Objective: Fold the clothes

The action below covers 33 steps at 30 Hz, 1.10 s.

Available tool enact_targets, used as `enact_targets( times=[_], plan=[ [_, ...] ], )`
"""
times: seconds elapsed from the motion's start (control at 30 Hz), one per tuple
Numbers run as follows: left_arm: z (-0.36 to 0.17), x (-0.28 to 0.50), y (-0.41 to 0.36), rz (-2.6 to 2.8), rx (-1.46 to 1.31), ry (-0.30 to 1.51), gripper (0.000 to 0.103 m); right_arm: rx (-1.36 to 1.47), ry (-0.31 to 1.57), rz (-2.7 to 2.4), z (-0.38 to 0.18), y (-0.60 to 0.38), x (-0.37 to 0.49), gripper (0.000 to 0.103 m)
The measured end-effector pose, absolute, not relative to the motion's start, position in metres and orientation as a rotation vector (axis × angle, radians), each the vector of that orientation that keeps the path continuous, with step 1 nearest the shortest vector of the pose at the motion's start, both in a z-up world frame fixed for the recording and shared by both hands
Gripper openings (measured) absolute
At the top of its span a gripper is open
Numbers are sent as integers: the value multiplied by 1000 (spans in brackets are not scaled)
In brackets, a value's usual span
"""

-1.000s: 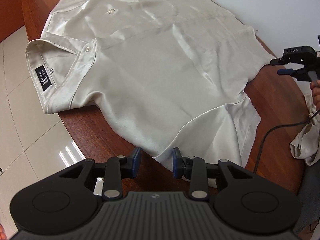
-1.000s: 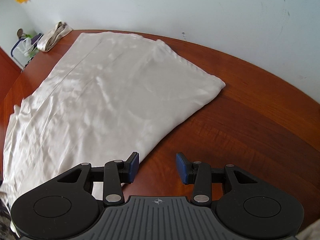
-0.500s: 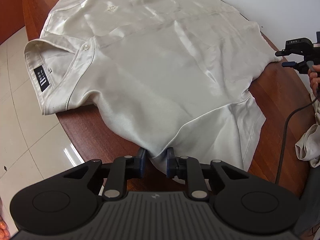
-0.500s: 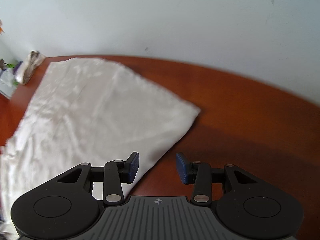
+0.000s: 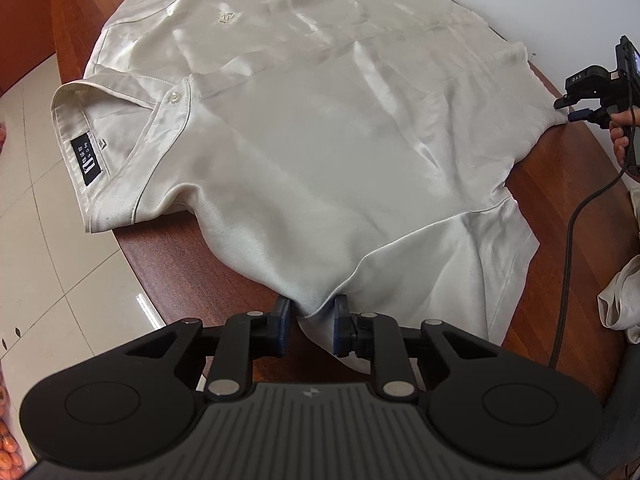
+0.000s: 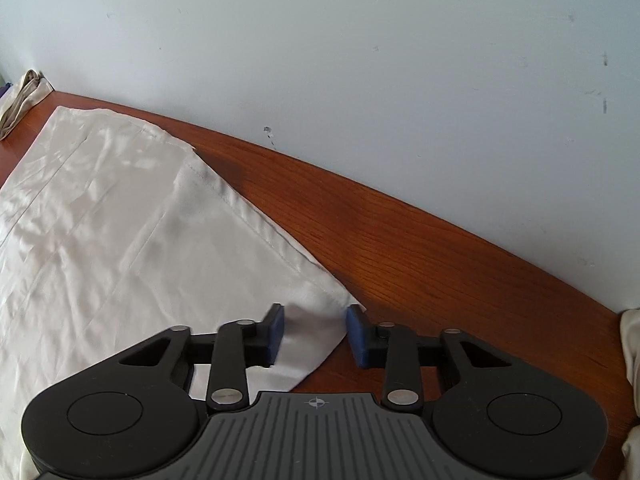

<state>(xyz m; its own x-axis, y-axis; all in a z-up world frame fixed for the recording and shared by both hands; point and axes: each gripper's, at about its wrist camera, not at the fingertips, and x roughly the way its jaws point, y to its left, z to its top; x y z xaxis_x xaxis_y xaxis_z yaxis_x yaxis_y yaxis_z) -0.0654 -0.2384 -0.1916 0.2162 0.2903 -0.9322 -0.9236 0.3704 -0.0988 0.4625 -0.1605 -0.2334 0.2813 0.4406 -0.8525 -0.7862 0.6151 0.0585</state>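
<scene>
The cream shirt [image 5: 320, 152] lies spread flat and face up on the wooden tabletop [image 5: 192, 256], collar off to the left of the left jaws, both sleeves out. No fold shows yet, so the task looks to be at its very start.

The left gripper [image 5: 309, 326] has its jaws clamped on a bunched edge of fabric at the near shoulder and sleeve seam; the cloth puckers between the two blue pads. The right gripper [image 6: 316, 334] is at the shirt's hem corner [image 6: 320, 308], which lies between its jaws. Those jaws are closing, but gaps remain on both sides, so the corner is not pinched yet.

What is left, by my reading: finish the right-hand pinch, lift both held points, and carry this side over the body. The other side and the final fold lengthwise follow.

A second crumpled garment [image 5: 620, 300] sits well to the right of the left jaws, untouched.
</scene>
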Motion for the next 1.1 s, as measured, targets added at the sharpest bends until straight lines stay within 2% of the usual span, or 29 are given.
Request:
enact_targets(
  times=[0.13,0.2,0.23,0.27,0.3,0.73,1.1],
  plan=[
    [-193,-64,-237,965,-784,1007,24,-408,973,843,-234,-166,462,27],
    [-192,-64,-236,959,-786,994,14,-399,978,842,-235,-169,463,23],
    [-191,-64,-236,957,-781,977,4,-398,977,843,-235,-170,463,19],
    [-187,-64,-237,960,-765,955,3,-404,976,851,-235,-170,462,7],
    [-183,-64,-237,962,-744,937,3,-403,978,863,-235,-169,461,5],
    [-113,-80,-215,1015,-653,721,3,-308,871,930,-169,-166,449,4],
    [-81,-112,-164,1063,-663,595,3,-312,789,1001,-127,-96,417,4]
  ],
)
